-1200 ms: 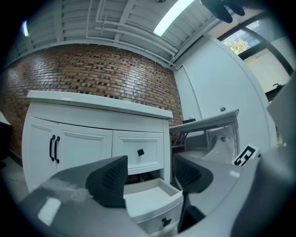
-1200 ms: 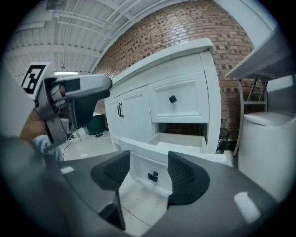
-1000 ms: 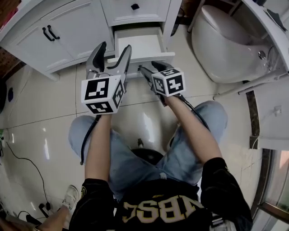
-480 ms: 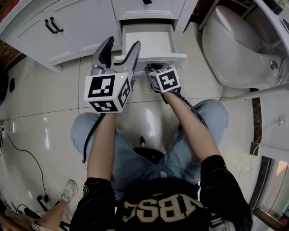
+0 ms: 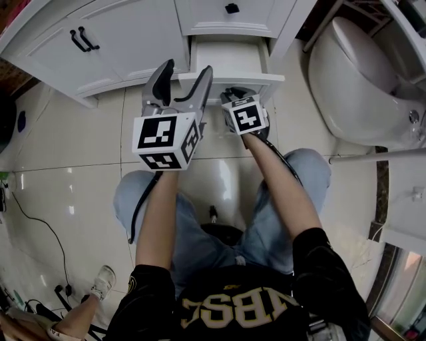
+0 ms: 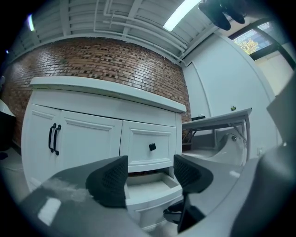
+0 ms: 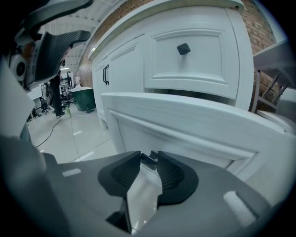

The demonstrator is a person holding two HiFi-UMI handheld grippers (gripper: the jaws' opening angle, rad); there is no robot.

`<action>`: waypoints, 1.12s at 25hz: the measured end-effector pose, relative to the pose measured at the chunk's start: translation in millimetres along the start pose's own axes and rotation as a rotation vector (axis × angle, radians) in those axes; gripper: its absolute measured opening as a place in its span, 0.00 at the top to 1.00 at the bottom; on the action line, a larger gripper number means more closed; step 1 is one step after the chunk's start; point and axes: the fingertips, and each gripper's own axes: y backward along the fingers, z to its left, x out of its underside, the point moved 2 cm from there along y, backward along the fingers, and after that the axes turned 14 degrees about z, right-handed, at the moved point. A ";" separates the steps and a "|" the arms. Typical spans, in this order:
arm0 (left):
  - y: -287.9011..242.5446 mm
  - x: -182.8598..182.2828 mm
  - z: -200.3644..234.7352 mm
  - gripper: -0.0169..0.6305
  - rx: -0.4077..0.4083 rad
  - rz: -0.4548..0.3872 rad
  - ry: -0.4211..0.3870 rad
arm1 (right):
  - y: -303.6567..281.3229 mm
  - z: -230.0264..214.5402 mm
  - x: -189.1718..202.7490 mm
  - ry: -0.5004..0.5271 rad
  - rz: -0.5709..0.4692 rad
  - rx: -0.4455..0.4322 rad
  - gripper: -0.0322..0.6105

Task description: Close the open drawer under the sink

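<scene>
The open white drawer (image 5: 229,53) sticks out of the white vanity, below a shut drawer. Its front panel (image 7: 194,122) fills the right gripper view. My right gripper (image 5: 233,93) is low against that front, and its jaws are shut on the drawer's small dark knob (image 7: 149,159). My left gripper (image 5: 185,76) hangs open above the drawer's front left corner, with nothing between its fingers. In the left gripper view the drawer (image 6: 150,190) lies beyond the open left gripper (image 6: 150,176), and the right gripper (image 6: 178,215) shows below it.
The upper drawer has a black knob (image 5: 231,8). Cabinet doors with black handles (image 5: 83,38) stand to the left. A white toilet (image 5: 363,73) is on the right. The person sits on a stool over a glossy tile floor (image 5: 60,173), with a cable (image 5: 40,233) at the left.
Both grippers have moved toward the drawer front. The right gripper's jaws have closed around the knob. The left gripper stays open.
</scene>
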 end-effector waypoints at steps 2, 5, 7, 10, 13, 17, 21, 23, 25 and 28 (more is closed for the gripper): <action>-5.6 4.5 8.7 0.50 -0.013 0.013 0.005 | -6.4 -7.9 -8.0 -0.009 0.002 -0.001 0.77; -13.9 11.1 23.3 0.50 -0.038 0.033 0.019 | -18.6 -22.4 -23.7 -0.017 -0.005 0.004 0.77; -18.1 15.4 34.0 0.50 -0.057 0.046 0.025 | -28.8 -31.9 -37.4 -0.015 -0.021 0.015 0.78; -25.4 21.7 50.4 0.50 -0.083 0.065 0.032 | -44.5 -48.8 -58.2 -0.036 -0.059 0.030 0.77; -33.0 27.3 64.3 0.50 -0.100 0.084 0.047 | -60.0 -65.1 -78.0 -0.045 -0.091 0.043 0.77; -42.6 31.6 74.8 0.50 -0.102 0.109 0.040 | -75.2 -82.9 -97.5 -0.057 -0.142 0.070 0.76; -52.6 37.2 90.5 0.50 -0.114 0.128 0.056 | -75.8 -81.9 -102.4 -0.060 -0.167 0.157 0.73; -56.4 38.3 93.8 0.50 -0.115 0.131 0.064 | -76.8 -80.8 -102.4 -0.055 -0.167 0.202 0.72; -58.9 38.5 92.8 0.50 -0.112 0.133 0.061 | -77.3 -80.8 -102.8 -0.050 -0.165 0.223 0.72; -58.5 39.1 90.7 0.50 -0.109 0.140 0.042 | -77.9 -81.2 -102.7 -0.050 -0.153 0.205 0.72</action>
